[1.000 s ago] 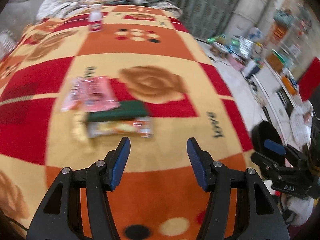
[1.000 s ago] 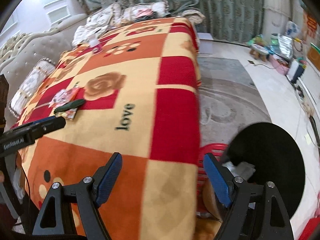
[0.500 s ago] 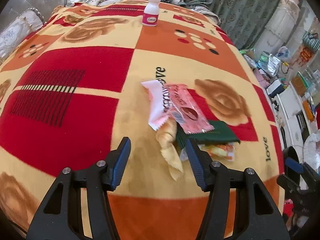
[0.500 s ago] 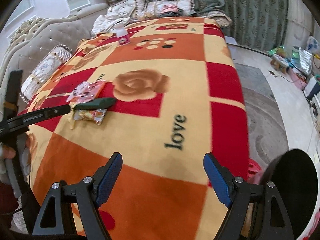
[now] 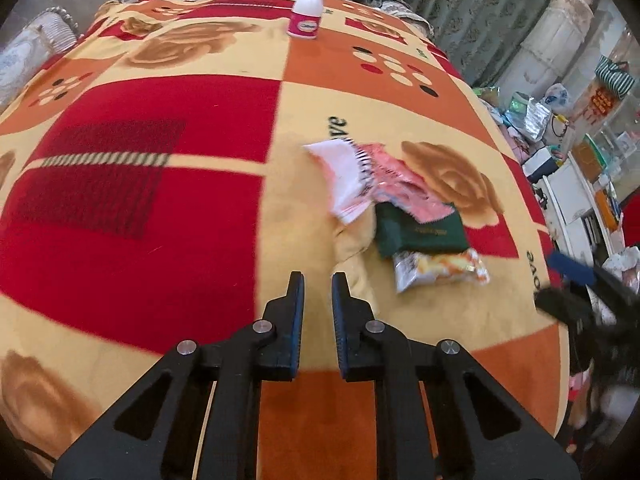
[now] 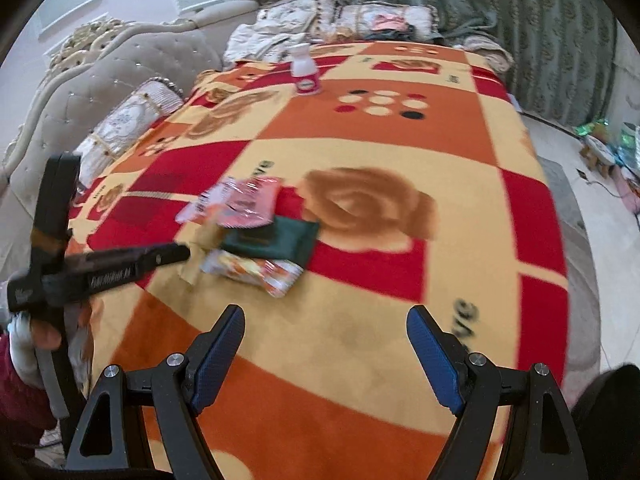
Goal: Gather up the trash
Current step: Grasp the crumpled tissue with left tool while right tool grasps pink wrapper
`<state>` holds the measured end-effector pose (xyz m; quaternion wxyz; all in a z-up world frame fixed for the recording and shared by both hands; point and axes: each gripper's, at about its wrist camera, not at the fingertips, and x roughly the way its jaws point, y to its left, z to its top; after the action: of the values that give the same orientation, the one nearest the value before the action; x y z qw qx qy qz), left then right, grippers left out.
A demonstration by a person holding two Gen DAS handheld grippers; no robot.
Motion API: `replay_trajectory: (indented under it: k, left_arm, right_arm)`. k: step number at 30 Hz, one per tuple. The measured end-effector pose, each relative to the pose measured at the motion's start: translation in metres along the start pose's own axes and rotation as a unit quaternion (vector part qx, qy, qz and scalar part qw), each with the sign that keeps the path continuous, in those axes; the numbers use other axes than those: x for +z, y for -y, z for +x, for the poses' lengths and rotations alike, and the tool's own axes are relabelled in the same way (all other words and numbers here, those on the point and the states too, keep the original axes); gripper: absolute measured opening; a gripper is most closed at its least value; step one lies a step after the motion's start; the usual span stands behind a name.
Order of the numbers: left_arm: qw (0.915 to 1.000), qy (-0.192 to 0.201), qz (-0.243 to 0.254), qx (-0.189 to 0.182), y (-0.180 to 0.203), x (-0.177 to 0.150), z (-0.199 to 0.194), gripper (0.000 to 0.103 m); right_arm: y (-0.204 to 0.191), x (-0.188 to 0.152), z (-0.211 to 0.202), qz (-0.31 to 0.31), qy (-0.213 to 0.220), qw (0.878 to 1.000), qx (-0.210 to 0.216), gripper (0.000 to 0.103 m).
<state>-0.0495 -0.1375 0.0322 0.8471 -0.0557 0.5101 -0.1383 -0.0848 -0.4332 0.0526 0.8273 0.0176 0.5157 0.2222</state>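
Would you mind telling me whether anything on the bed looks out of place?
Yes: a heap of wrappers lies overlapping mid-blanket, pink over a dark green pouch, an orange snack pack beside it. A white bottle stands apart, upright.

Home bedroom: bed under patterned blanket [image 6: 360,148], tufted headboard [image 6: 100,84], pillows [image 6: 132,116], green curtains [image 6: 500,4], cluttered floor.

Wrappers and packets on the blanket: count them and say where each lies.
4, bunched mid-blanket: a pink-white wrapper farthest, a pink packet overlapping it, a dark green packet partly under that, and an orange-silver packet nearest. More may lie beneath.
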Motion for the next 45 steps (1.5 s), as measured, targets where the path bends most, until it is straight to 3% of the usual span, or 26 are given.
replay_trajectory:
  k: [3,7,9,10,11,18,20,23,26,29,33,38,40,42,45]
  left_arm:
    - [1.0000,0.000,-0.009,0.001,-0.012,-0.004,-0.008,0.011]
    - [0.9993,0.013,-0.024,-0.023,-0.014,0.001,-0.013,0.013]
    - [0.9987,0.011,-0.024,-0.043,-0.009,0.005,-0.008,0.021]
    - [0.9985,0.010,-0.023,-0.048,-0.005,0.008,-0.003,0.031]
    - [0.9984,0.011,-0.024,-0.050,-0.003,0.010,0.000,0.035]
    - [0.9985,0.010,-0.026,-0.047,0.011,0.030,0.033,0.034]
    - [0.9988,0.008,-0.025,-0.042,0.010,0.031,0.033,0.014]
    - [0.9985,-0.008,-0.023,-0.049,0.001,0.023,0.025,0.014]
    - [0.9993,-0.010,-0.013,-0.033,-0.013,0.008,0.007,0.014]
    - [0.9995,-0.011,-0.023,-0.020,-0.034,-0.005,-0.007,0.014]
    - [0.9995,-0.003,-0.033,-0.002,-0.052,-0.017,-0.018,0.014]
    - [0.9993,0.004,-0.037,-0.006,-0.053,-0.019,-0.019,0.014]
    - [0.9993,0.008,-0.035,-0.012,-0.048,-0.018,-0.019,0.014]
    - [0.9993,0.011,-0.033,-0.016,-0.043,-0.016,-0.020,0.014]
    - [0.9992,0.019,-0.029,-0.021,-0.034,-0.012,-0.023,0.014]
  right_arm:
    - [-0.016,0.016,0.011,-0.006,0.005,1.000,0.017,0.081]
    - [-0.038,0.044,0.030,-0.016,0.002,0.999,0.034,0.081]
    - [-0.045,0.055,0.035,-0.016,0.006,0.999,0.036,0.081]
    - [-0.046,0.059,0.035,-0.014,0.008,0.999,0.037,0.081]
    - [-0.046,0.063,0.035,-0.013,0.010,0.999,0.037,0.081]
    - [-0.034,0.073,0.041,-0.002,0.004,1.000,0.020,0.081]
    - [-0.029,0.074,0.046,0.006,-0.001,1.000,0.021,0.081]
    - [-0.027,0.077,0.055,0.017,-0.009,0.999,0.031,0.081]
    - [-0.033,0.081,0.064,0.016,-0.011,0.999,0.043,0.082]
    - [-0.046,0.086,0.080,0.011,-0.020,0.998,0.052,0.090]
    - [-0.060,0.093,0.109,0.016,-0.043,0.997,0.063,0.090]
    - [-0.073,0.097,0.137,-0.003,-0.068,0.997,0.040,0.090]
    - [-0.073,0.096,0.139,-0.008,-0.062,0.997,0.035,0.085]
    - [-0.071,0.096,0.136,-0.017,-0.054,0.998,0.033,0.051]
    - [-0.069,0.094,0.127,-0.031,-0.048,0.998,0.033,0.042]
